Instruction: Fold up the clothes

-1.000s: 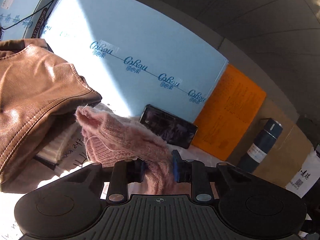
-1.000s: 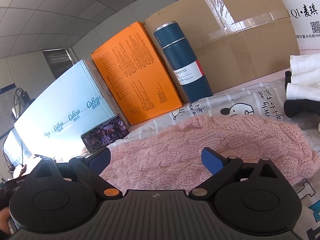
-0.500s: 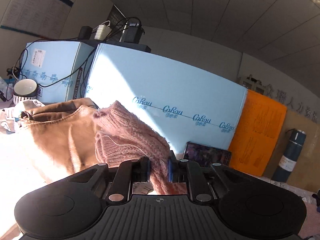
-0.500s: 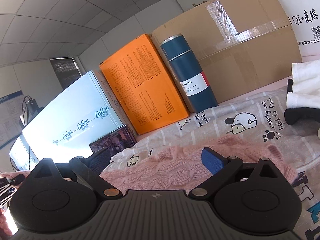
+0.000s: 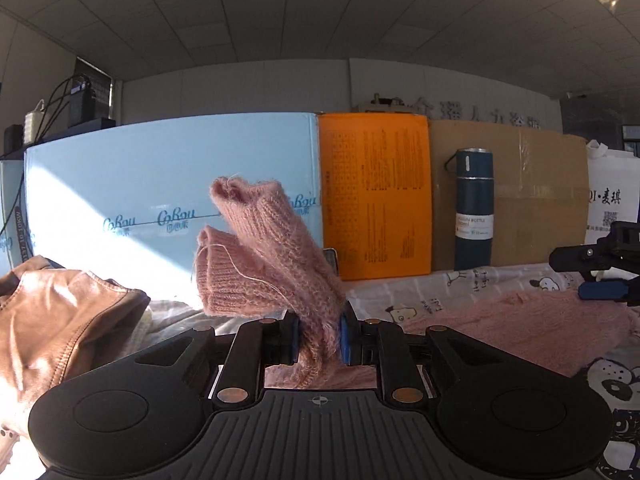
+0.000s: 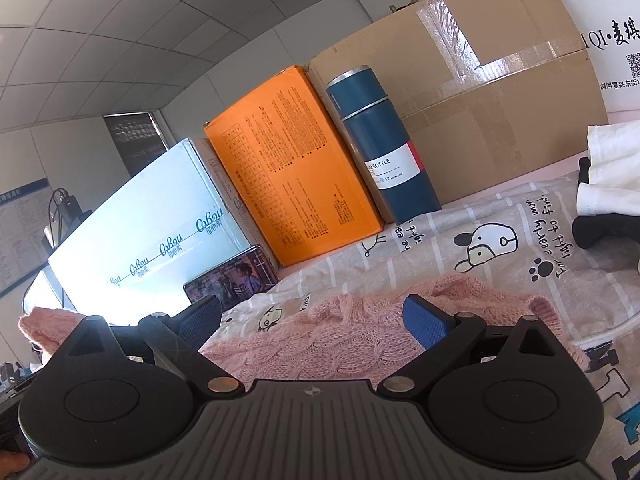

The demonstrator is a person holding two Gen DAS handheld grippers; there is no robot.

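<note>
A pink knitted sweater (image 6: pixel 360 340) lies on the cartoon-print sheet (image 6: pixel 480 216). My left gripper (image 5: pixel 319 338) is shut on the sweater's two sleeves (image 5: pixel 264 256) and holds them lifted, cuffs sticking up. The sweater's body (image 5: pixel 500 328) lies to the right of it. My right gripper (image 6: pixel 312 320) is open and empty, just above the sweater's body; it also shows at the right edge of the left wrist view (image 5: pixel 600 276).
A brown leather jacket (image 5: pixel 52 336) lies at the left. Along the back stand a light blue box (image 5: pixel 160 200), an orange box (image 6: pixel 296 176), a dark blue bottle (image 6: pixel 384 148) and a cardboard box (image 6: pixel 480 92). A phone (image 6: pixel 232 284) leans on the blue box. Folded white and black clothes (image 6: pixel 608 184) lie at the right.
My left gripper has closed tighter on the sleeves, lifted them and swung right, away from the jacket. My right gripper has pulled back toward the sweater's near edge and stays open.
</note>
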